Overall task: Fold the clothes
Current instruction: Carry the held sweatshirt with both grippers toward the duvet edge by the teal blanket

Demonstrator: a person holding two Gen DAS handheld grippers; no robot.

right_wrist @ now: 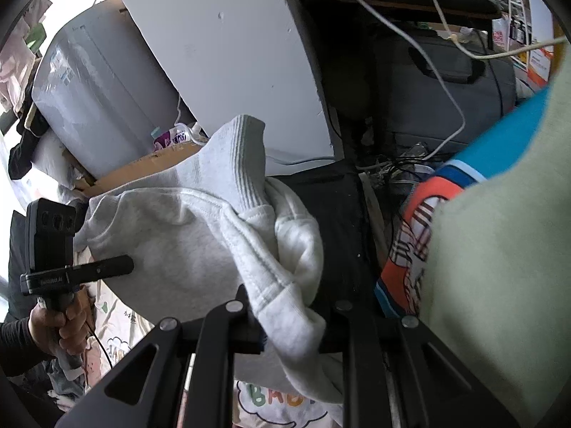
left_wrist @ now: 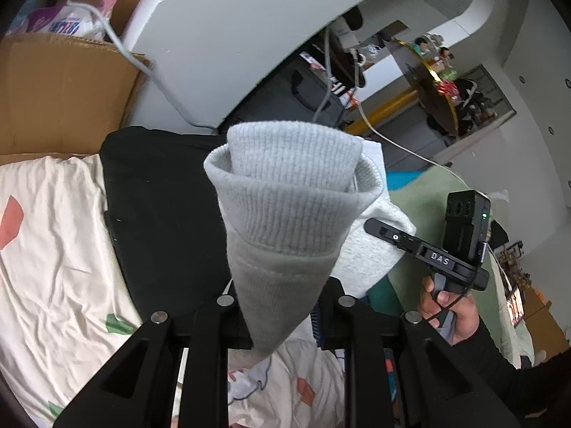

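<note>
1. A person holds a handheld gripper in each hand over a bed with a cream patterned sheet (left_wrist: 53, 249). Both clamp one light grey sweatshirt (right_wrist: 171, 249), lifted clear between them.
2. The left gripper (left_wrist: 282, 306) is clenched on a sleeve, just behind its ribbed cuff (left_wrist: 285, 185), which stands up towards the camera.
3. The right gripper (right_wrist: 285, 314) is clenched on a bunched, seamed edge of the same sweatshirt, possibly the hem or shoulder; the folds make it hard to say.
4. Gripping two separated points likely spreads the garment so it can be laid flat for folding.
5. A black garment (left_wrist: 160, 214) lies underneath on the bed, and a pale green cloth (right_wrist: 499, 249) fills the right side.
6. Cloth hides both grippers' fingertips; most of the sweatshirt's body is crumpled or out of frame.
</note>
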